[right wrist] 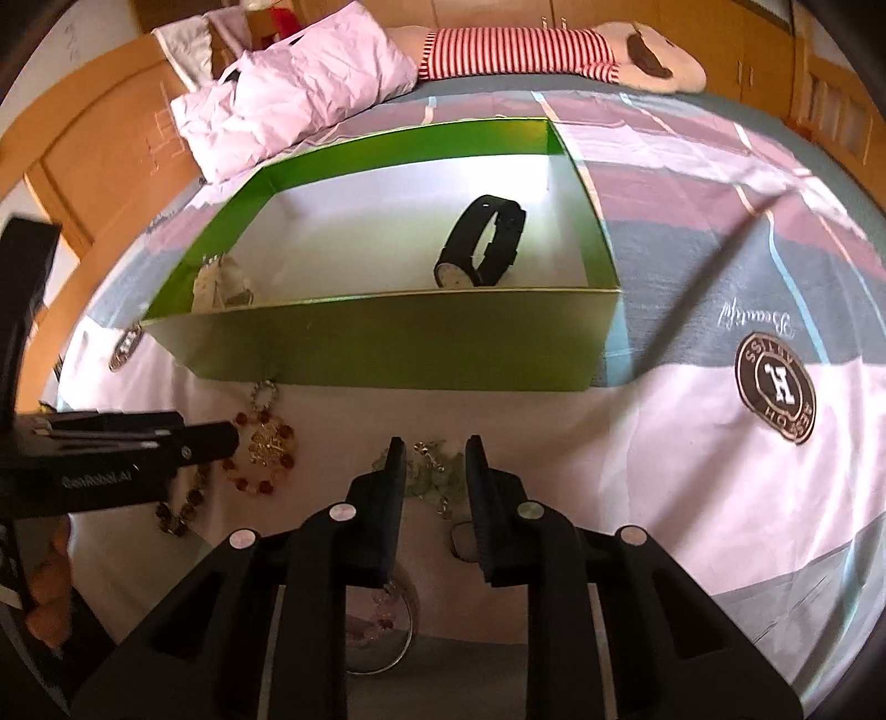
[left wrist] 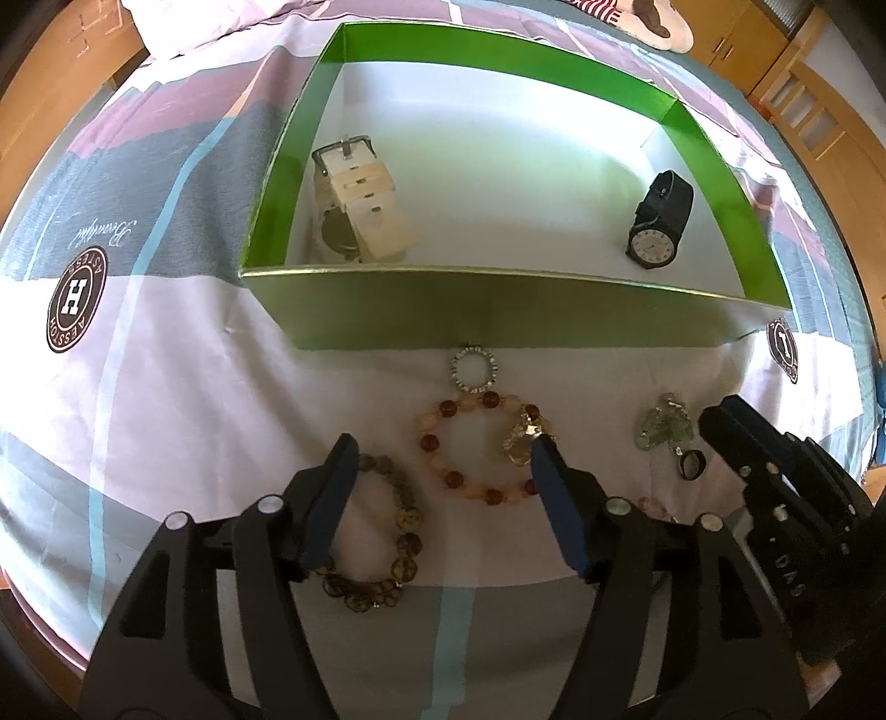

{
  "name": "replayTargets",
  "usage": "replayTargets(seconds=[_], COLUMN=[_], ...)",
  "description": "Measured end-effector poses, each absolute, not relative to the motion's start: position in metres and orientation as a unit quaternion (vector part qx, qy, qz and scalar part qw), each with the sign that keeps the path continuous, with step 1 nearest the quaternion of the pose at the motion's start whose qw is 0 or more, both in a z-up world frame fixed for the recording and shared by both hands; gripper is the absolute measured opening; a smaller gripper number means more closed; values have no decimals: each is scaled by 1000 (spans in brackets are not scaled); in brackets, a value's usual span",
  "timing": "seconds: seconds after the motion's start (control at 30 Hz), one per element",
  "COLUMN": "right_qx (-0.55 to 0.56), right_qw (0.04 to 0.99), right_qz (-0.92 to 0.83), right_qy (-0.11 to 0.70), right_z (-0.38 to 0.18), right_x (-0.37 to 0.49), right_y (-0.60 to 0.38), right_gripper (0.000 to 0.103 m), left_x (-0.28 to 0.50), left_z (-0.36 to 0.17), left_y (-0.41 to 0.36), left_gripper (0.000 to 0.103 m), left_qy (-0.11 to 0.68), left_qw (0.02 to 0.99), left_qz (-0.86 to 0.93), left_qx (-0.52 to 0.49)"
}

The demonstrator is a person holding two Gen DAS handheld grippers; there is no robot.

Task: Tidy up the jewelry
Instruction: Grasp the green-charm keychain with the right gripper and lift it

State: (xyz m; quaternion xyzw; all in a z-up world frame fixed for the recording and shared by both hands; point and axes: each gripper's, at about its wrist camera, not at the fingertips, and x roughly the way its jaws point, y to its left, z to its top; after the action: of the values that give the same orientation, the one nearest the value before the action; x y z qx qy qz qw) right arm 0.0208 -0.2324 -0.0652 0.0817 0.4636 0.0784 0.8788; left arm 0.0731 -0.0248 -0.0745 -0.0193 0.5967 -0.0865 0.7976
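Left gripper (left wrist: pixel 443 459) fingers spread over the red bead bracelet (left wrist: pixel 482 448) on the bed, gripping nothing. Right gripper (right wrist: pixel 432 459) fingers narrowly apart, empty, above the green stone piece (right wrist: pixel 437 479). Two watches lie in the green box (left wrist: pixel 498 321).

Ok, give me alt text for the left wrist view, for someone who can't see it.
The open left hand-held gripper hovers over a red-and-cream bead bracelet on a bedspread, beside a dark bead bracelet. Behind sits a green box holding a white watch and a black watch.

patterned bedspread (left wrist: pixel 166 387), crumpled pink pillow (right wrist: pixel 288 88), striped plush toy (right wrist: pixel 520 52), wooden cabinets (left wrist: pixel 803 94).
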Motion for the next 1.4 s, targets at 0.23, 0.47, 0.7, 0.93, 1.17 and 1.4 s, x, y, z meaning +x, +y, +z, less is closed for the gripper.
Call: replayTargets(seconds=[0.23,0.47,0.7,0.93,1.17,1.4], right_qx=[106,161,132,42,-2,19], right_qw=[880,867,851,858,854,863], right_qz=[66,47,37,73,97,118], right_qy=[458,470,507,507,511,491], right_z=[-57,-52,-70,-80,-93,-76], right_x=[20,21,23,23,32,26], right_y=[-245,-274,-266,-224,-194,-194], right_gripper=[22,37,37,37,20,7], left_x=[74,79,79,81,79,80], left_z=[-76,-68,-78,-80,-82,-80], left_y=[-23,8,14,10,14,11], left_gripper=[72,78,79,83,84,84], left_qy=[603,596,610,612,616,605], left_qw=[793,798,789,787,783,790], left_qz=[-87,-63,-52,-50,-51,-65], left_qx=[-17,-56,-59,-58,-62,-70])
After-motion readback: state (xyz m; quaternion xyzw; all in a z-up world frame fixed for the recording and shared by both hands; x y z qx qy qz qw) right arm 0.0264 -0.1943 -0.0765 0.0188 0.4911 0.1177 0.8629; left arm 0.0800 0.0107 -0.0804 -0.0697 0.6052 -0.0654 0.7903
